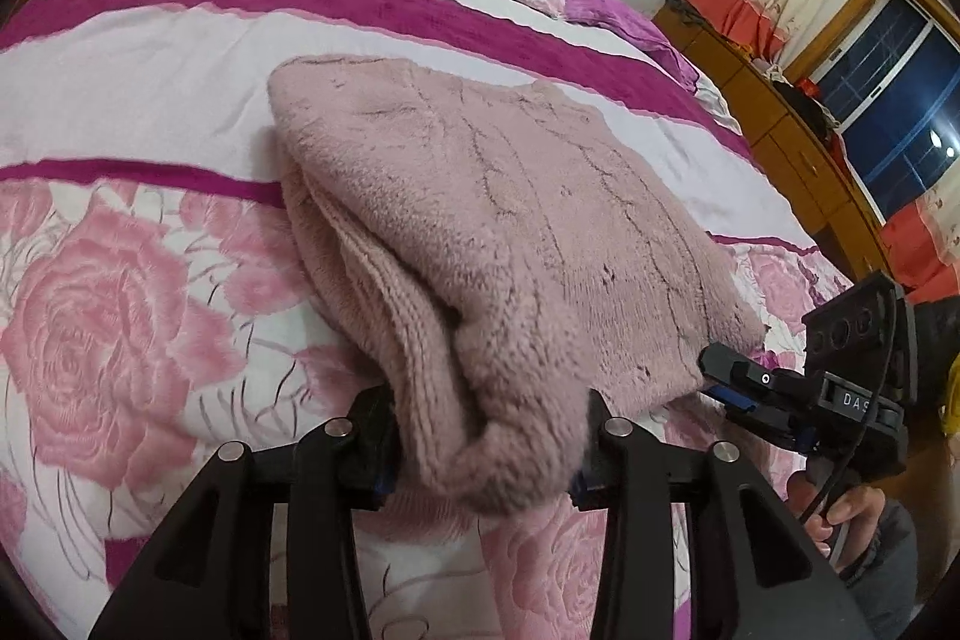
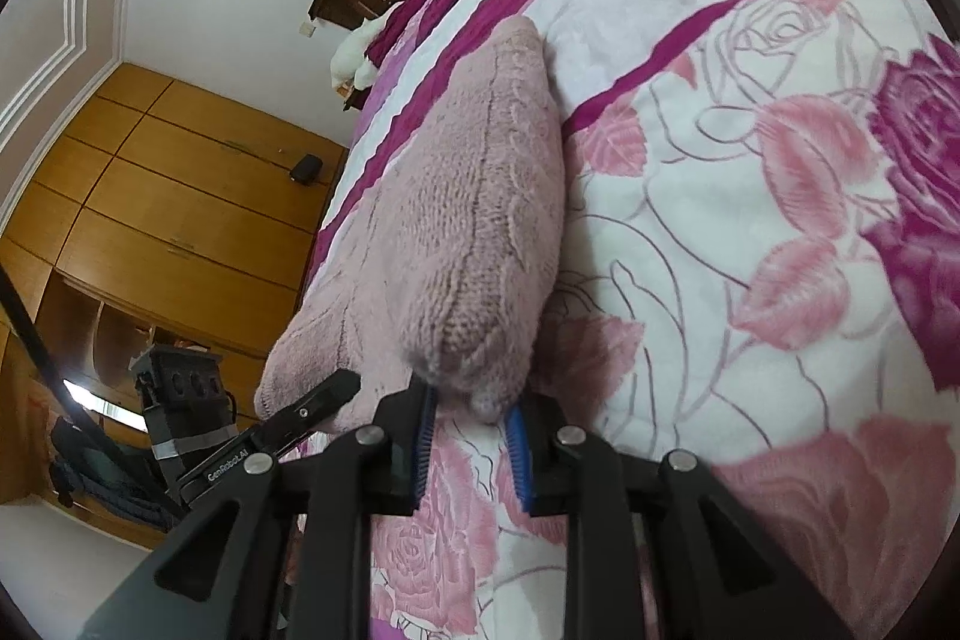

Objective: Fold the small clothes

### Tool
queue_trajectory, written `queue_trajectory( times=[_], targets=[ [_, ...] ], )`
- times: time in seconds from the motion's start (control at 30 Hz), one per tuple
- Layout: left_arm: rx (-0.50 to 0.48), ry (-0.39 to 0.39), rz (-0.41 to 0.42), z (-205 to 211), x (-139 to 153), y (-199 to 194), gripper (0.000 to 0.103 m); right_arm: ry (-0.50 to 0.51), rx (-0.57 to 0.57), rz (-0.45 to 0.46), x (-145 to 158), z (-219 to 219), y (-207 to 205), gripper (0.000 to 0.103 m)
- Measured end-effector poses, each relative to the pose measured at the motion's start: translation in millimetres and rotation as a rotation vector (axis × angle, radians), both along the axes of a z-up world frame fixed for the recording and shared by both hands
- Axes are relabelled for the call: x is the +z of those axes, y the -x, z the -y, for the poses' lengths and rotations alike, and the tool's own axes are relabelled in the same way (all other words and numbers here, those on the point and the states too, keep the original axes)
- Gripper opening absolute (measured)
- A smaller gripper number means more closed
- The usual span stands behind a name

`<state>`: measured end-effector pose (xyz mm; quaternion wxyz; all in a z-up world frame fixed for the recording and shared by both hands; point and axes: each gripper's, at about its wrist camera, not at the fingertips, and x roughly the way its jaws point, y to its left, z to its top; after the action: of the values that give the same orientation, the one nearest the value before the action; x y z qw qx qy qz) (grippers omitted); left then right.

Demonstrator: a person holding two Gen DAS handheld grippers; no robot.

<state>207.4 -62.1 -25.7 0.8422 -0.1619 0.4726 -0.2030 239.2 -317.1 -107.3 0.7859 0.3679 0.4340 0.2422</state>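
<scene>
Folded dusty-pink fuzzy knit garment (image 1: 480, 232) lies on the floral pink-and-magenta quilted bedspread (image 1: 120, 328), near the bed's near edge.

Left gripper (image 1: 489, 436): black jaws clamped on the garment's near-left corner, thick bunched fabric filling the gap between them. In the left wrist view the garment spreads from 6 o'clock up toward 12.

Right gripper (image 2: 471, 415): blue-padded jaws set narrow around the garment's other near corner, knit tip pinched between the pads (image 2: 425, 436). In the right wrist view the garment runs from centre toward 11 o'clock.

Each gripper shows in the other's view: right one at 4 o'clock in the left view (image 1: 720, 370), touching the garment edge; left one at 8 o'clock in the right view (image 2: 336, 388).

Wooden wardrobe (image 2: 180, 196) at 9 o'clock in the right view. Dark window (image 1: 894, 112) at 2 o'clock in the left view.
</scene>
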Motion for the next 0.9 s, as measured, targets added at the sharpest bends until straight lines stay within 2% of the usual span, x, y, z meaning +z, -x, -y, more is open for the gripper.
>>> queue_trajectory(
  times=[0.37, 0.6, 0.7, 0.9],
  targets=[
    [-0.007, -0.066, 0.03, -8.6, 5.9, 57.2, 0.016, 0.017, -0.027, -0.006, -7.2, 6.9, 39.6, 0.021],
    [-0.027, -0.147, 0.123, -2.4, 20.6, 90.2, 0.016, 0.051, -0.039, 0.006, -9.0, 7.7, 67.0, 0.022],
    [-0.022, -0.164, 0.17, -1.0, 29.4, 92.4, 0.016, 0.145, -0.033, 0.063, 4.0, 2.3, 71.4, 0.021],
    [0.009, -0.185, 0.33, 0.7, 68.4, 83.7, 0.016, 0.351, -0.021, 0.321, 59.9, -18.7, 76.6, 0.019]
  ],
)
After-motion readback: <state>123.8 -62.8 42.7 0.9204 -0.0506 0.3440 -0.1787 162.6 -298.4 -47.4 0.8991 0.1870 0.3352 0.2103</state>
